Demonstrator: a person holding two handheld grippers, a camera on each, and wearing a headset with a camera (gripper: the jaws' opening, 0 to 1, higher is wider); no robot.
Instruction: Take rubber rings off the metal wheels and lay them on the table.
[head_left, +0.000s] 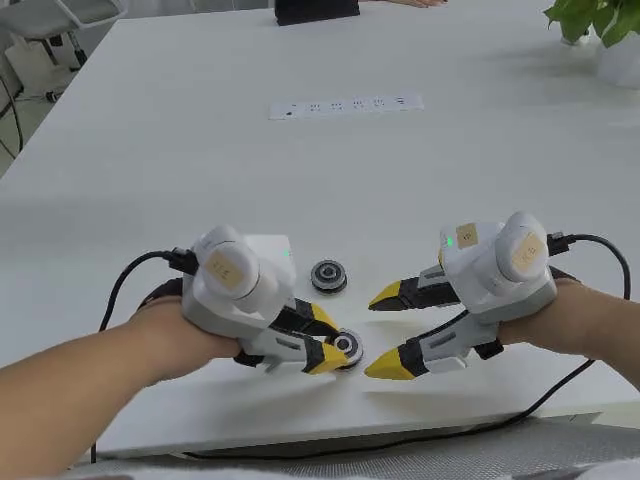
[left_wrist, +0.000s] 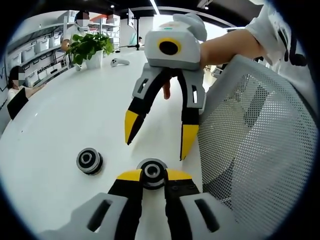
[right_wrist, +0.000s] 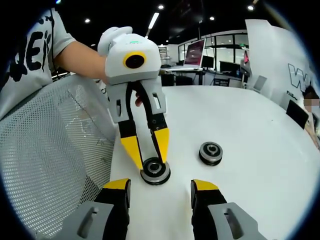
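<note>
Head view — wheel (head_left: 349, 346) flat, axis vert., in left fingers' (head_left: 325, 358) pinch — right fingers (head_left: 388, 294) wide.

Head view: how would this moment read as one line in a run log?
left gripper: shut on near wheel | right gripper: open, facing it | far wheel: free on table

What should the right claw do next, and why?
Probably the right claw, open now, should move in and close on the rubber ring of the wheel, because the left claw clamps that wheel and its ring is still on.
</note>
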